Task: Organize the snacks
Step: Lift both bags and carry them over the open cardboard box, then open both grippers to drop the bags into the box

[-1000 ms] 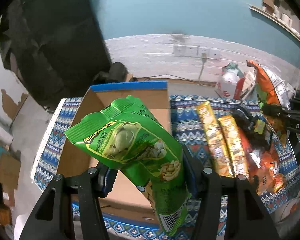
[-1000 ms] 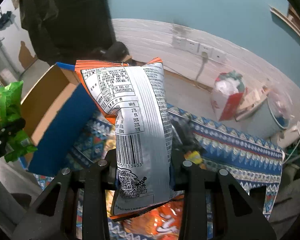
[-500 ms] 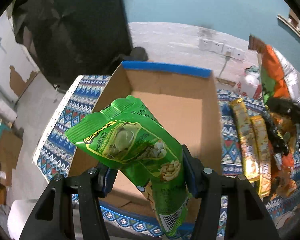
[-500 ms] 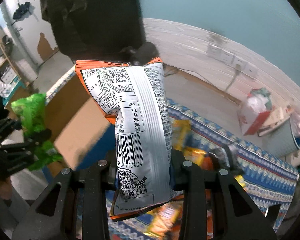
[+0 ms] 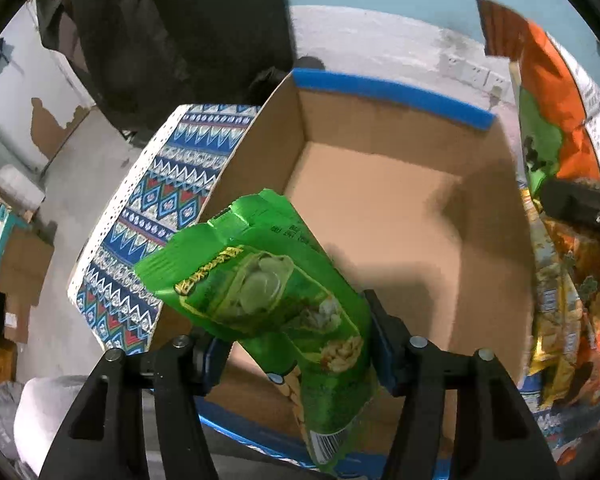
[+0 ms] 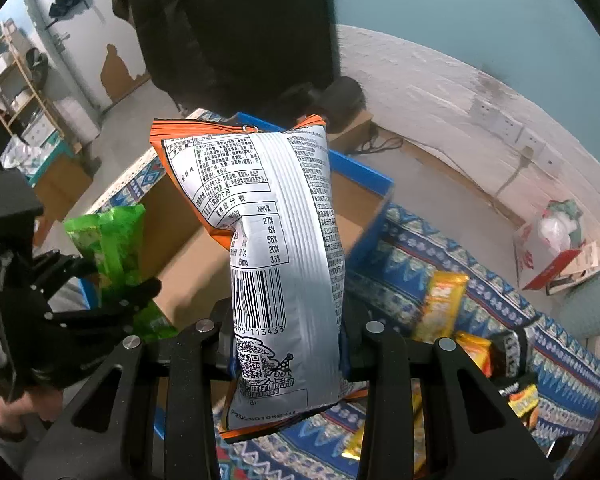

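My left gripper (image 5: pixel 300 350) is shut on a green snack bag (image 5: pixel 268 296) and holds it over the near edge of an open cardboard box (image 5: pixel 384 216) with blue rims. My right gripper (image 6: pixel 288 344) is shut on an orange and silver chip bag (image 6: pixel 276 248), held upright with its printed back toward me. That chip bag also shows at the right of the left wrist view (image 5: pixel 548 92), beside the box. The left gripper with the green bag (image 6: pixel 112 248) shows at the left of the right wrist view, in front of the box (image 6: pixel 196 256).
The box stands on a table with a blue patterned cloth (image 5: pixel 156 200). Several yellow and orange snack packets (image 6: pixel 444 300) lie on the cloth right of the box (image 5: pixel 556 320). A red and white carton (image 6: pixel 556 248) sits on the floor beyond. A dark chair back (image 6: pixel 228 28) stands behind the table.
Both grippers have moved left toward the box with their bags. The box now fills the left wrist view, and the chip bag has come closer beside it.
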